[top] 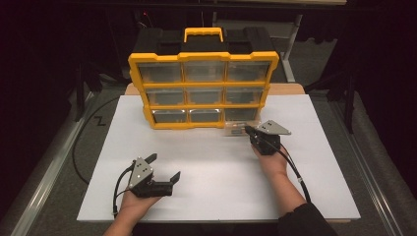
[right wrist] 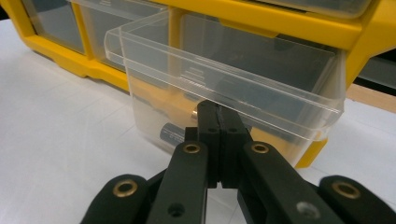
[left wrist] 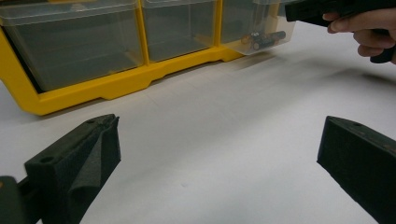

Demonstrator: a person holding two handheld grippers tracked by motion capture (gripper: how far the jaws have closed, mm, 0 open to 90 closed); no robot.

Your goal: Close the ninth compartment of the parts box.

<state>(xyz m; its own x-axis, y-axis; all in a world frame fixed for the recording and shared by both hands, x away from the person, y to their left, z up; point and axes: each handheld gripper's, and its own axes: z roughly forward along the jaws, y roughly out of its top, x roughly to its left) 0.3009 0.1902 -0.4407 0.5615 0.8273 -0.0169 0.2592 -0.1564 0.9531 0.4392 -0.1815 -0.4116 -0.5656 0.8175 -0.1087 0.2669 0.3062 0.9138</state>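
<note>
A yellow organizer [top: 202,56] with clear drawers stands upright at the back of the white board. Its bottom right drawer [top: 235,130] is pulled partway out and holds a few dark cylinders [right wrist: 172,134] that look like batteries. My right gripper [top: 248,129] is shut, and its tips [right wrist: 218,111] rest against the drawer's clear front wall [right wrist: 261,88], just under the lip. Nothing shows between its jaws. My left gripper [top: 163,166] lies open near the front left, with only bare board between its jaws [left wrist: 219,154]. From there the right gripper [left wrist: 322,9] and the open drawer [left wrist: 261,28] appear farther off.
The white board [top: 216,196] covers the tabletop, with a strip of wood behind it. The other drawers [top: 204,71] in the organizer sit closed. A cable [top: 295,172] trails from the right gripper over the board. Dark floor surrounds the table.
</note>
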